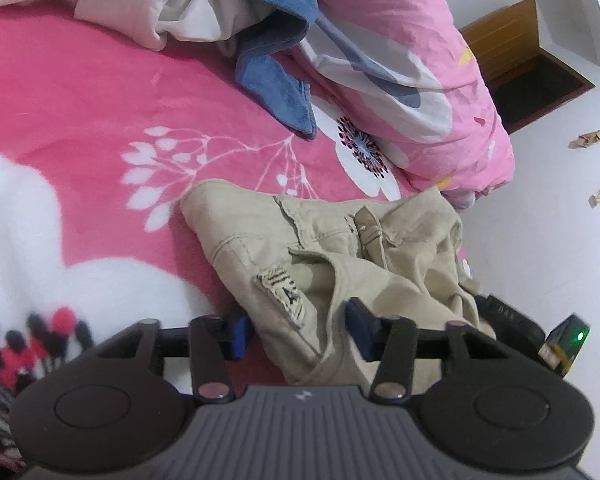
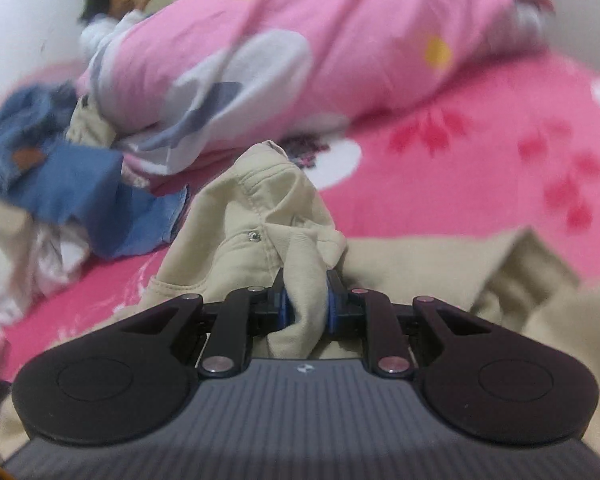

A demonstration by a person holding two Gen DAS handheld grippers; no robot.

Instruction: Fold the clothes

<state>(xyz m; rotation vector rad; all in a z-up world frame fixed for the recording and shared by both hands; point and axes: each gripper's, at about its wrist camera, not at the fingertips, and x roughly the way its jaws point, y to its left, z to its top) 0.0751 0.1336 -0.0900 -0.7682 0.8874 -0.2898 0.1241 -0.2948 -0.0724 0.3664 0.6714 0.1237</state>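
Fingers of the right gripper (image 2: 305, 307) pinch a bunched fold of the khaki trousers (image 1: 340, 264), lifted off the pink bed (image 1: 80, 92). Left gripper (image 1: 298, 330) fingers stand spread around another fold, trousers crumpled at the bed's edge beside the pink quilt (image 1: 420, 60).

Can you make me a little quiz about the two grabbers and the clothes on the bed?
1. True or false: the right gripper pinches a bunch of the beige trousers.
2. The blue garment lies: A) beyond the trousers, by the rolled pink quilt; B) between the left gripper's fingers; C) on the floor.
3. Fill in: the left gripper has beige cloth between its fingers, but the left finger stands ____ of it.

Key: 1 true; 2 A; 3 clear.
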